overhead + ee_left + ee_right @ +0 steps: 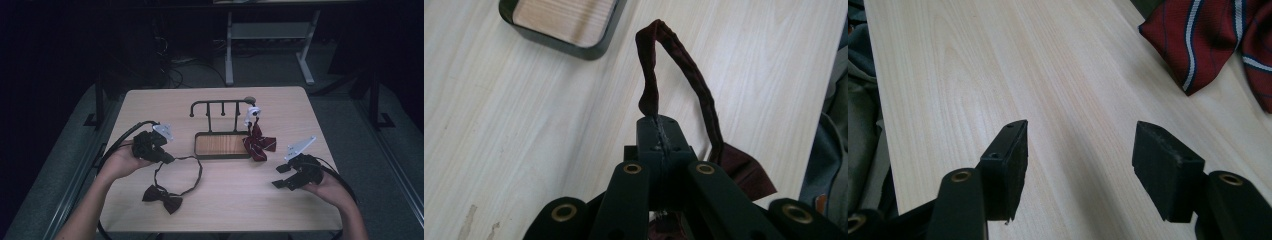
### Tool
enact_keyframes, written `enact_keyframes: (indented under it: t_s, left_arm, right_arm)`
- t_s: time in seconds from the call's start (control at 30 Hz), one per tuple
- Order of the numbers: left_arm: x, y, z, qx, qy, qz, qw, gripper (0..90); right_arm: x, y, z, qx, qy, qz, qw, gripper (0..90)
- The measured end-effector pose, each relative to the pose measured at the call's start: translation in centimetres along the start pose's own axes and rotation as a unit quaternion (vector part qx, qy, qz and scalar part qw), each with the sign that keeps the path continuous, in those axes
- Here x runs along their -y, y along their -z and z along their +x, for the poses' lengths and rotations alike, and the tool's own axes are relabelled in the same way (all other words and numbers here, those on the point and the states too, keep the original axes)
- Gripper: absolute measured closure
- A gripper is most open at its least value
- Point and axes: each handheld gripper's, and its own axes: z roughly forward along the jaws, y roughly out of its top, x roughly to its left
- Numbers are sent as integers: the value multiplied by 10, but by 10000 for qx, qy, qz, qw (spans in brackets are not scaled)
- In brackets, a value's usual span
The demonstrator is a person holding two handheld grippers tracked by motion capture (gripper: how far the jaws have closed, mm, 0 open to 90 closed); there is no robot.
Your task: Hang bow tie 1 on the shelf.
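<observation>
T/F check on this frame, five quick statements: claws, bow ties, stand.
1. The left claw is shut on the dark maroon bow tie's strap. True.
2. The right claw grips the red striped bow tie. False: its jaws stand open with nothing between them.
3. The striped tie hangs on the black hook stand with a wooden base. True.
4. The maroon bow hangs in the air. False: it lies on the table.

- The dark bow tie [744,172] is cut off behind the left gripper [659,135] at 5 o'clock.
- The striped bow tie [1218,40] runs off the frame at 2 o'clock.
</observation>
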Motion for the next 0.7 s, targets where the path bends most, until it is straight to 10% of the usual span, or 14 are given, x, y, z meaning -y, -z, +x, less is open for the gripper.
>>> enact_keyframes:
  t_s: [0.7]
  left_arm:
    - [-10,25,-1,-6,-127,73,9999,899]
  right_arm:
    - [-2,4,2,22,5,-49,10000,384]
